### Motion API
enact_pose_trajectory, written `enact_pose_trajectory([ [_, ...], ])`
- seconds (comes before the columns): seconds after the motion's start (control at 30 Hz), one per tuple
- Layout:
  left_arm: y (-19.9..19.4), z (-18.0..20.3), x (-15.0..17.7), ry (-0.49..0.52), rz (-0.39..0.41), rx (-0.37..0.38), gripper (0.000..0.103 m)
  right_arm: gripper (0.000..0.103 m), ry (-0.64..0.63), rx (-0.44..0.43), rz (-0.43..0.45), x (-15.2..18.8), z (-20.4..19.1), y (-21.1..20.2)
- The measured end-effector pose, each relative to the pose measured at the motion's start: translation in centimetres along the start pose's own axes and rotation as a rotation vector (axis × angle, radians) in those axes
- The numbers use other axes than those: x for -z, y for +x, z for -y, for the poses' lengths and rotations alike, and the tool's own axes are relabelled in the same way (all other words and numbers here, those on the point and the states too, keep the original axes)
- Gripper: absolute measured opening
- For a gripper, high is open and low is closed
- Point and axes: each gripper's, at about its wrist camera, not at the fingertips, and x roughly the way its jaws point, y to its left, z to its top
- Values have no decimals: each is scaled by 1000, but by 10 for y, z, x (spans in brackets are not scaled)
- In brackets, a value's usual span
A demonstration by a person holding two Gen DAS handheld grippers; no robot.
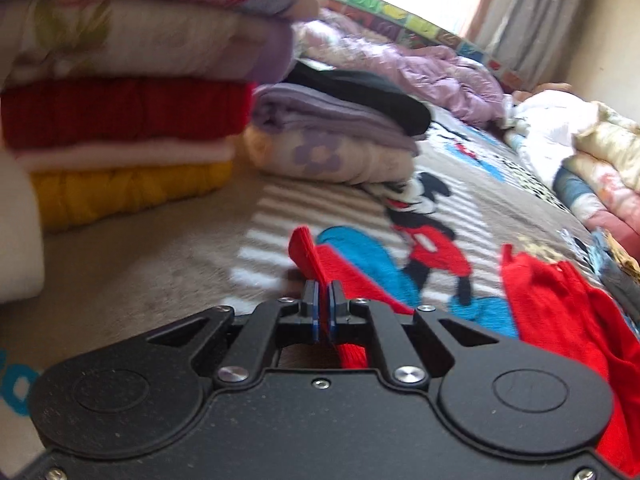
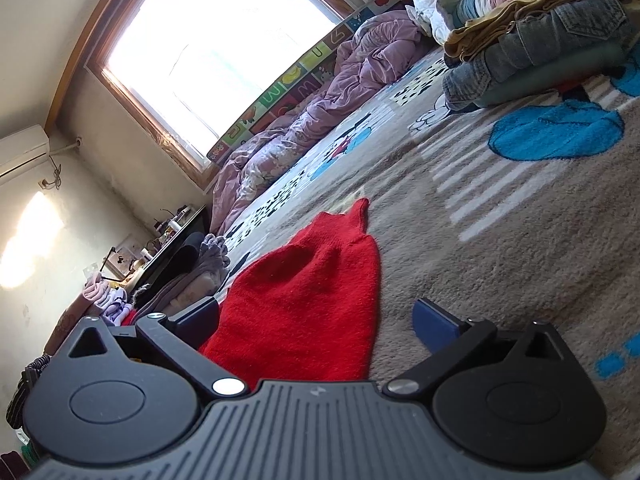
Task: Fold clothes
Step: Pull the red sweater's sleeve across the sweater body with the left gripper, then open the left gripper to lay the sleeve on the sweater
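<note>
**Left gripper pinching the red knit, right one wide open over it**

So the left gripper (image 1: 323, 300) has its jaws pressed nearly together on a ribbed edge of the red knit garment (image 1: 560, 320). The fabric runs right through between the blue pads and sticks up past the tips, and the rest of it spreads off to the right on the cartoon-print blanket (image 1: 460, 184).

The right gripper (image 2: 320, 316) is spread wide, not pinching anything. A rounded part of the same red knit lies flat on the blanket between its two fingers, closer to the left finger (image 2: 196, 318); can't tell if it actually touches.

Only the left view gets the stack of folded clothes (image 1: 120, 112) (floral, red, pink, yellow layers) and a smaller folded pile (image 1: 332, 140) with a black piece on top, just behind the pinched edge. Only the right view shows the window (image 2: 216, 48), the folded denim pile (image 2: 536, 56) and a wall AC unit (image 2: 22, 152). Both catch the rumpled lilac duvet (image 1: 432, 72).

No baskets or bins anywhere, everything just sits on the blanket.
</note>
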Motion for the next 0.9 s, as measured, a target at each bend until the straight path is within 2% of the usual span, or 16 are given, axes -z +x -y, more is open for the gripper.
enact_pose_trajectory([
  [0.13, 2, -5, 3, -5, -15, -38, 4, 103, -10, 4, -3, 0, -1, 1],
  [0.33, -5, -6, 7, -14, -16, -217, 4, 103, -12, 6, -4, 0, -2, 2],
  [0.43, -18, 4, 10, 4, 16, -250, 4, 103, -10, 4, -3, 0, -1, 2],
  [0.57, -35, 35, 17, 40, 37, -216, 6, 102, 6, -2, 3, -1, 0, 0],
  [0.6, -38, 45, 20, 47, 34, -198, 9, 102, 13, -3, 5, -1, 1, 0],
  [0.67, -45, 65, 25, 61, 26, -162, 24, 100, 27, -6, 7, -2, 2, -2],
  [0.7, -47, 76, 28, 65, 29, -151, 42, 100, 35, -7, 9, -3, 3, -3],
  [0.73, -50, 87, 31, 69, 33, -142, 54, 99, 45, -7, 10, -4, 4, -3],
  [0.8, -52, 108, 38, 58, 28, -86, 57, 95, 65, -8, 11, -6, 6, -3],
  [0.9, -47, 134, 50, 9, 0, 1, 71, 90, 96, -10, 13, -9, 9, -4],
])
